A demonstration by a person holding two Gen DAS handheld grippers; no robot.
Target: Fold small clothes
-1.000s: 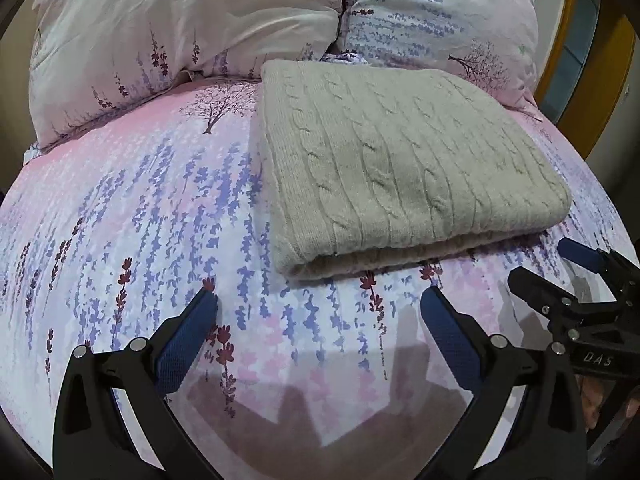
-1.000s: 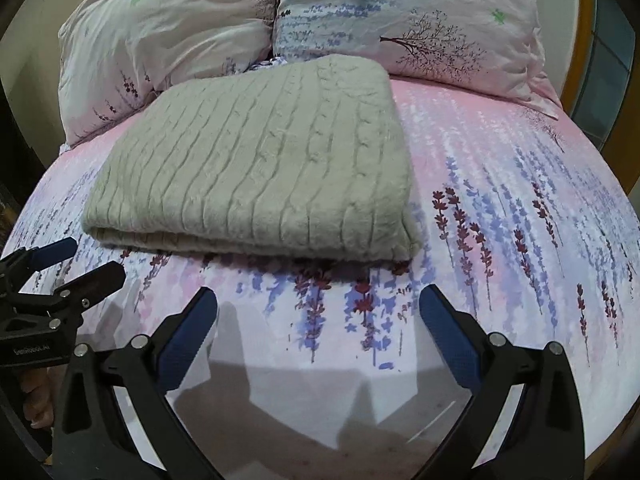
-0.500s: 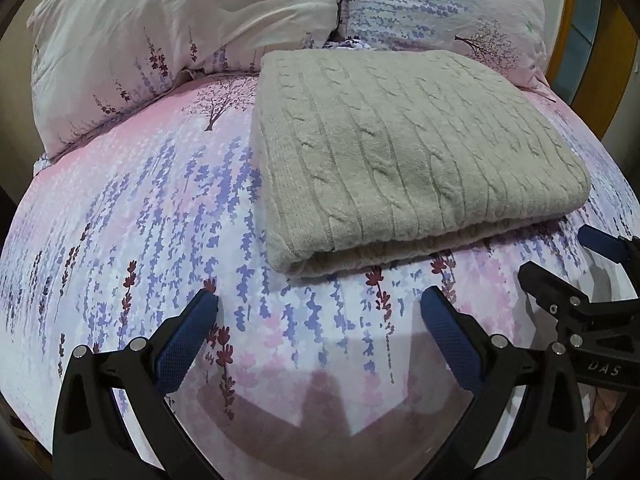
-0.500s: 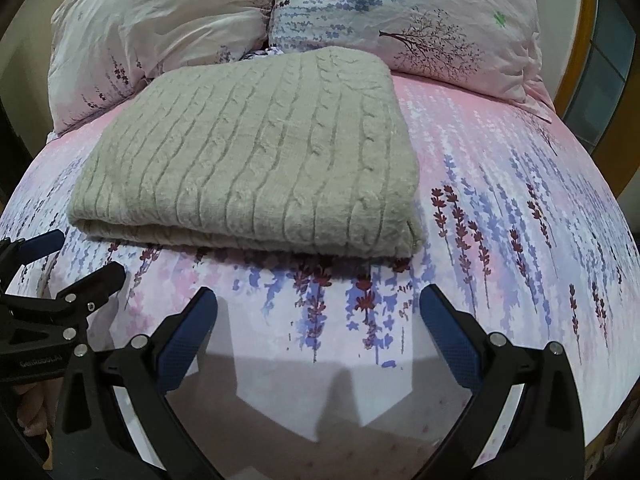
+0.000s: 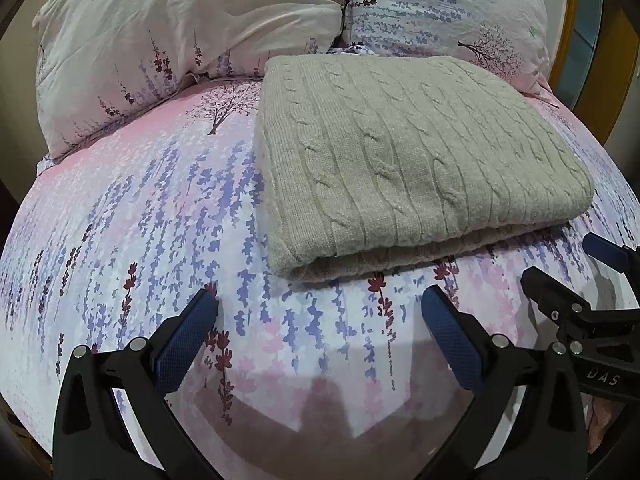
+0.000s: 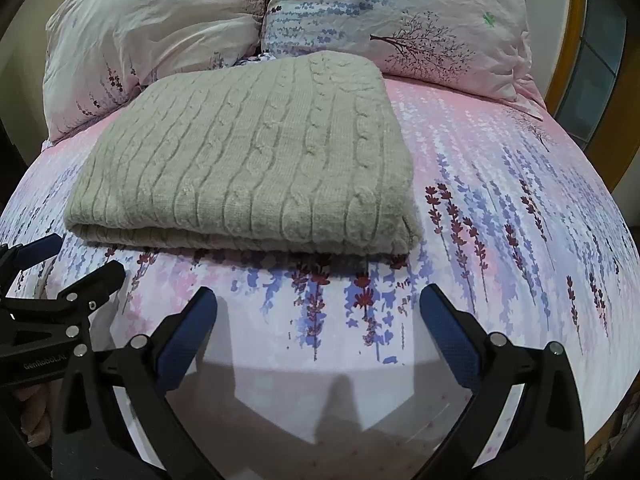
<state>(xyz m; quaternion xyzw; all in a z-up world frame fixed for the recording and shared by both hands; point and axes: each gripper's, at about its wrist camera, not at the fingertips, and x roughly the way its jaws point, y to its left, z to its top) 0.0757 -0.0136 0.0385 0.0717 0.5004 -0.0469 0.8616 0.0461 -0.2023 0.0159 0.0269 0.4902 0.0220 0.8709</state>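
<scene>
Left gripper (image 5: 320,312): jaws spread wide, nothing between the blue pads; it hovers over the bedsheet (image 5: 132,216), short of the near edge of the folded sweater (image 5: 404,164).
Right gripper (image 6: 318,312): jaws likewise spread wide and empty, over the sheet just in front of the sweater's near edge.
Sweater, appearance: beige-grey cable knit, folded into a thick rectangle; raised twisted cables run from near edge to far edge; top face smooth and flat.
Sweater, layers: at the near edge two layers show, the top one rolling over a paler under-layer.
Sweater, position: lying on the bed, its far edge close to the two pillows (image 5: 192,28), its near edge close to both grippers, touching neither.
Bedding: pink-to-white sheet printed with purple and maroon lavender sprigs and small trees; pillows in matching print.
Left wrist view only: the sweater's left side edge and left near corner; a broad bare stretch of sheet to the left of it; the right gripper's fingers entering at the right margin, with lettering "DAS" on its body.
Right wrist view only: the sweater's (image 6: 248,156) right side edge and rounded right near corner; bare sheet (image 6: 516,208) to the right; the left gripper entering at the left margin, with partly legible lettering.
Surroundings: a wooden frame (image 6: 568,40) beyond the right pillow (image 6: 400,12).
</scene>
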